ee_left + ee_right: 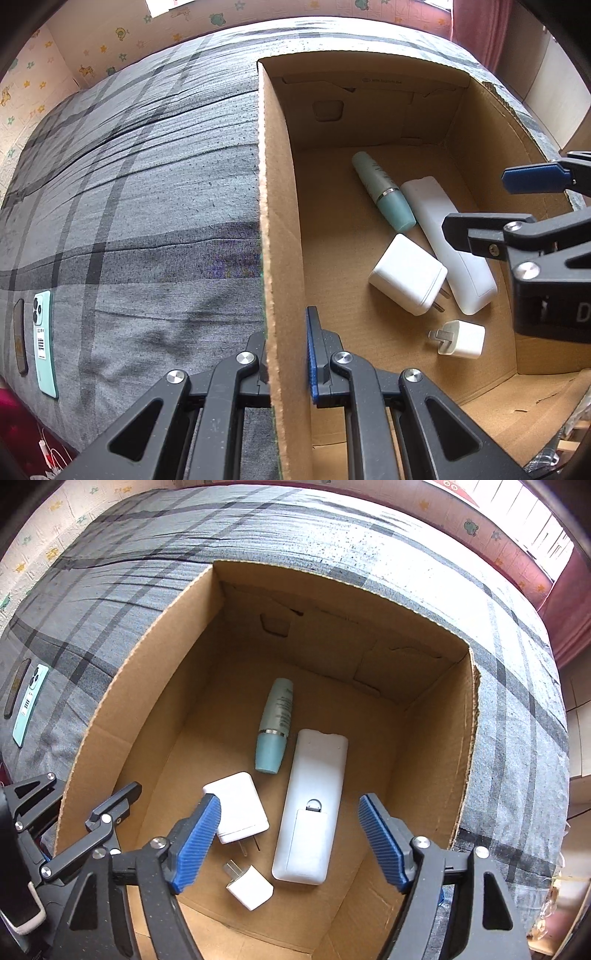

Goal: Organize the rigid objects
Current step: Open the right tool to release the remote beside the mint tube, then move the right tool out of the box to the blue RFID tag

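An open cardboard box (280,206) (125,686) stands on a grey plaid bed. Inside lie a teal bottle (384,192) (275,723), a white remote (450,243) (314,808), a large white charger (406,275) (238,806) and a small white plug (461,339) (249,886). My left gripper (286,354) straddles the box's left wall, one finger on each side, pinching it. My right gripper (290,840) is open and empty above the box, over the remote and chargers; it also shows in the left wrist view (491,203).
A mint green phone (44,339) (29,705) and a dark slim object (19,336) (14,690) lie on the bed far left of the box. Patterned wallpaper and a pink curtain (476,29) lie beyond the bed.
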Tool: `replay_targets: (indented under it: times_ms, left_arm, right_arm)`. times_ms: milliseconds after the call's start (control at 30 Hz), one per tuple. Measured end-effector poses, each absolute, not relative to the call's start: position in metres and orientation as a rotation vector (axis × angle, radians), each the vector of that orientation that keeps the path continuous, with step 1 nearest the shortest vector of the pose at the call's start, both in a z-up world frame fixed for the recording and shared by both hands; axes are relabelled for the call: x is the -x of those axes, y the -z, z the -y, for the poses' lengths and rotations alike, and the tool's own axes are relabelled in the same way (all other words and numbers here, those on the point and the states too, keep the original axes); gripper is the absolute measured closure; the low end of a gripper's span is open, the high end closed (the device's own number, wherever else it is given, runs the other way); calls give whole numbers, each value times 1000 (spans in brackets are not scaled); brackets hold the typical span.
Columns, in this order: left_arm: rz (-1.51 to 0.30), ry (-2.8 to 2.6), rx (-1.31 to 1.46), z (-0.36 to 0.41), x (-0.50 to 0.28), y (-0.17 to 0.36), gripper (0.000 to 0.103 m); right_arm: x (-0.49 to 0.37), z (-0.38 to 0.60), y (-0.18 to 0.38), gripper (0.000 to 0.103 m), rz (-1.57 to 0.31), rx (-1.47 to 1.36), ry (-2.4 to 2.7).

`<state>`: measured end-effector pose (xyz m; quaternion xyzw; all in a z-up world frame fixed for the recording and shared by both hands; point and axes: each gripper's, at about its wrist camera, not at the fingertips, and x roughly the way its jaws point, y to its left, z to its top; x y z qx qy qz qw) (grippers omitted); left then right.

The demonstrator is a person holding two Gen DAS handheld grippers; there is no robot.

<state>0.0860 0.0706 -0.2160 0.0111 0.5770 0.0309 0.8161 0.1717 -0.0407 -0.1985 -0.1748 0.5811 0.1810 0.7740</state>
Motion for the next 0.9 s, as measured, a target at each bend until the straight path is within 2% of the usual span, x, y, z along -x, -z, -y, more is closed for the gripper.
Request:
replay_targets:
  times_ms: [367,900]
  left_arm:
    - [-1232,-71,-26,-72,-87,215,91]
    - [-1234,-74,-23,-72,-87,216,91]
  right_arm:
    - [-158,47,155,1,-1180,313,-402]
    - [-170,129,119,0,-1116,215,-262]
